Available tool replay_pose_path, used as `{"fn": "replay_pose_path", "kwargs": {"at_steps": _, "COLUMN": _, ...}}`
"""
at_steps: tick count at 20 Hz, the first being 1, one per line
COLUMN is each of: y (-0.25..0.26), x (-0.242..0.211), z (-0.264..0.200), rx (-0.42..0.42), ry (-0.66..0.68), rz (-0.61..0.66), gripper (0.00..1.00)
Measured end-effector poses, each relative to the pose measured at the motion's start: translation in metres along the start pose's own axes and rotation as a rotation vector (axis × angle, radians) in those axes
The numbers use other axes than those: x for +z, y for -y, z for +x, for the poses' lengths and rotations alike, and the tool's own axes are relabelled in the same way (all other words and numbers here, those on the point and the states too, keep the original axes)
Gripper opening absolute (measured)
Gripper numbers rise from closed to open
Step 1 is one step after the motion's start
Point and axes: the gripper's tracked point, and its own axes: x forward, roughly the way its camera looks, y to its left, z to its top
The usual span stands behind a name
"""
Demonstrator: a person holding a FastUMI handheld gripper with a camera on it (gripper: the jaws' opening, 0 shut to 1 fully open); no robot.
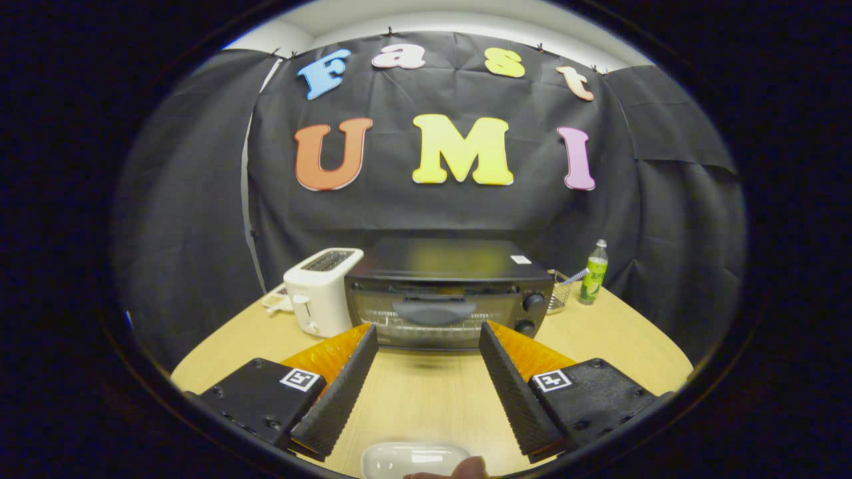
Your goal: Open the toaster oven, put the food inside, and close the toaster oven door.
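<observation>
Meanwhile, gripper (428,332): fingers spread wide, holding nothing, above bare tabletop (426,392).
Toaster oven (449,296): door shut, just beyond the fingertips, handle facing them.
Writing: small white sticker on the oven's top, unreadable; bottle (594,273) label too small to read.
Flanks: white toaster (321,289) touching the oven's left; wire basket (560,293) right.
Table edge: a white dish (413,459) near a fingertip (469,468).

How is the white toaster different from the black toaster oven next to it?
The toaster is white and narrow; the toaster oven is black and wide. The toaster has slots on top; the oven has a front door, closed, with a handle. Both stand on the table, beyond the open gripper.
</observation>
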Motion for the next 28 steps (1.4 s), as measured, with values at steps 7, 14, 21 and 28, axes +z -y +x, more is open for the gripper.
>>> {"fn": "replay_pose_path", "kwargs": {"at_steps": 7, "y": 0.006, "x": 0.012, "z": -0.086, "rx": -0.013, "ry": 0.185, "rz": 0.036, "gripper": 1.00}}
{"fn": "replay_pose_path", "kwargs": {"at_steps": 14, "y": 0.021, "x": 0.056, "z": -0.201, "rx": -0.083, "ry": 0.340, "rz": -0.018, "gripper": 1.00}}
{"fn": "replay_pose_path", "kwargs": {"at_steps": 21, "y": 0.007, "x": 0.046, "z": -0.234, "rx": -0.075, "ry": 0.306, "rz": -0.044, "gripper": 1.00}}
{"fn": "replay_pose_path", "kwargs": {"at_steps": 28, "y": -0.020, "x": 0.047, "z": -0.237, "rx": -0.055, "ry": 0.302, "rz": -0.035, "gripper": 1.00}}
